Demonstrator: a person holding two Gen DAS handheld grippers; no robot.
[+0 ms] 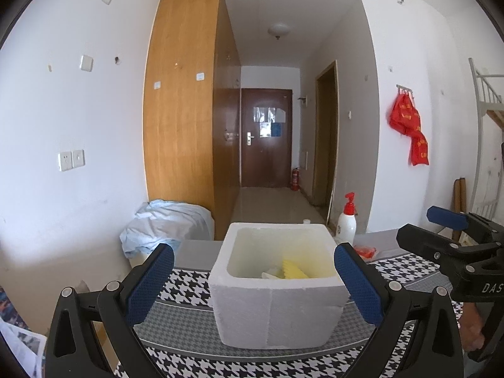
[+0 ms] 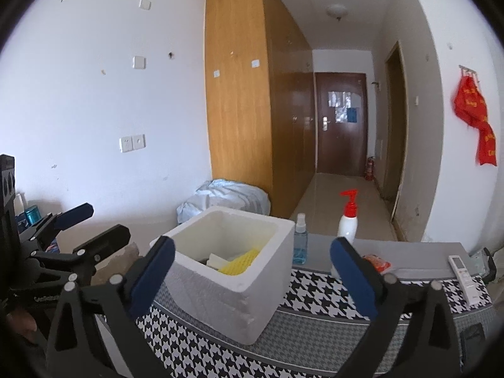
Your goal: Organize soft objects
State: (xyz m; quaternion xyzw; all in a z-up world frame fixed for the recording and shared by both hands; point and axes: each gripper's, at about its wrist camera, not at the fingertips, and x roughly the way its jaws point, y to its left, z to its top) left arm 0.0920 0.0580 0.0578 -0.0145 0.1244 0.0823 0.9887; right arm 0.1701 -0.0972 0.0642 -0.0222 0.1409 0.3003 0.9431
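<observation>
A white foam box stands on the houndstooth cloth. A yellow sponge and a white soft piece lie inside it. The box and the yellow sponge also show in the right wrist view. My left gripper is open and empty, its blue pads on either side of the box, just in front of it. My right gripper is open and empty, to the right of the box. Each gripper shows at the edge of the other's view.
A white pump bottle with a red top, a blue spray bottle, a red packet and a white remote lie on the table behind and right of the box. A pale blue bundle of cloth lies by the wardrobe.
</observation>
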